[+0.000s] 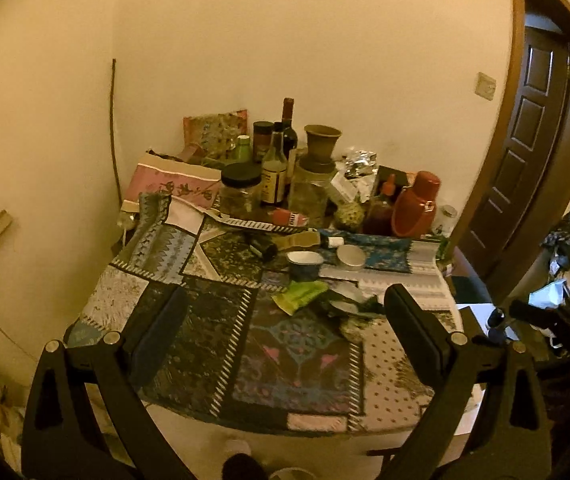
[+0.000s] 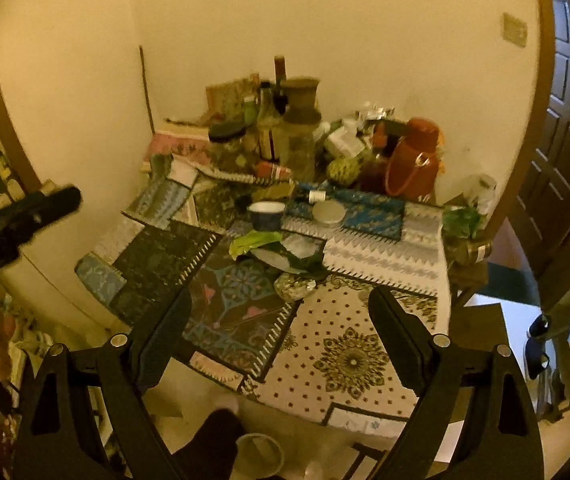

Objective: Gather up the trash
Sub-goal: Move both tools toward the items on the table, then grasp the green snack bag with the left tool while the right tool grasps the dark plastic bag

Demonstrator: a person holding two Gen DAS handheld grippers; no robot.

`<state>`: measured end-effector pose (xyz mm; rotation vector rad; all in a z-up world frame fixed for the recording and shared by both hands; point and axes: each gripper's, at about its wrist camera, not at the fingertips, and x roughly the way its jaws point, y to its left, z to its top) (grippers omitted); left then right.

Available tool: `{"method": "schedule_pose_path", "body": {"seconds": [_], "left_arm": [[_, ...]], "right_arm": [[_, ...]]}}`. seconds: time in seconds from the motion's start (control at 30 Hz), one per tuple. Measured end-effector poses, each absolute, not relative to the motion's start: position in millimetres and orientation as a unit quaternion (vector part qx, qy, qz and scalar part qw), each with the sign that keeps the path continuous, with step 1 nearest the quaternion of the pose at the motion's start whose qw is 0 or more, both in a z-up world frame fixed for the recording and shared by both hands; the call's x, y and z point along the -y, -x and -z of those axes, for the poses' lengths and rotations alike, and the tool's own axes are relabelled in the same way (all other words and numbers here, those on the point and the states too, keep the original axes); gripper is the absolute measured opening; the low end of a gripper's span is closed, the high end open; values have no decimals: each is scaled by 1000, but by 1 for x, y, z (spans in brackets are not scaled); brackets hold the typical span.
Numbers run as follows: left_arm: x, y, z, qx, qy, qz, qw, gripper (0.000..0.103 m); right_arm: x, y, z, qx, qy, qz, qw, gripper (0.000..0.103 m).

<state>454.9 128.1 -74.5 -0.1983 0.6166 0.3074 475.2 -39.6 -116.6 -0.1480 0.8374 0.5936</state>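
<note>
Both views look down on a bench [image 1: 397,384] under a patchwork cloth, jars and bottles crowded at its far wall side. In the left wrist view the left gripper [image 1: 285,316] has its fingers [image 1: 157,332] spread wide with nothing between them; the right gripper's tip shows at that view's right edge. The right wrist view shows the right gripper [image 2: 281,320] released too, fingers [image 2: 401,340] apart over the cloth, and the left gripper as a dark blur at the left edge. The trash lies mid-bench: a green wrapper [image 1: 299,296], beside it crumpled dark wrappers [image 2: 291,254], and a foil wad [image 2: 293,286] plain only from the right wrist. A blue enamel cup [image 1: 304,264] and round tin [image 1: 351,257] stand behind. Labels are unreadable; a foot below is cut off.
</note>
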Motion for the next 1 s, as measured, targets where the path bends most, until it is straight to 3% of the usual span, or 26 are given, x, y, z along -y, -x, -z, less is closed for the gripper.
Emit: {"method": "schedule_pose_path", "body": {"seconds": [0.37, 0.8, 0.93, 1.0], "left_arm": [[-219, -540, 115, -356, 91, -110, 924, 99], [-256, -606, 219, -460, 111, -83, 877, 99], [-248, -620, 240, -485, 106, -61, 866, 99], [-241, -629, 250, -498, 101, -46, 860, 99]], "right_arm": [[-53, -560, 206, -507, 122, -237, 820, 88], [-94, -616, 278, -536, 193, -202, 797, 85], [-94, -627, 285, -553, 168, -210, 788, 46], [-93, -629, 283, -553, 154, -213, 791, 40]]}}
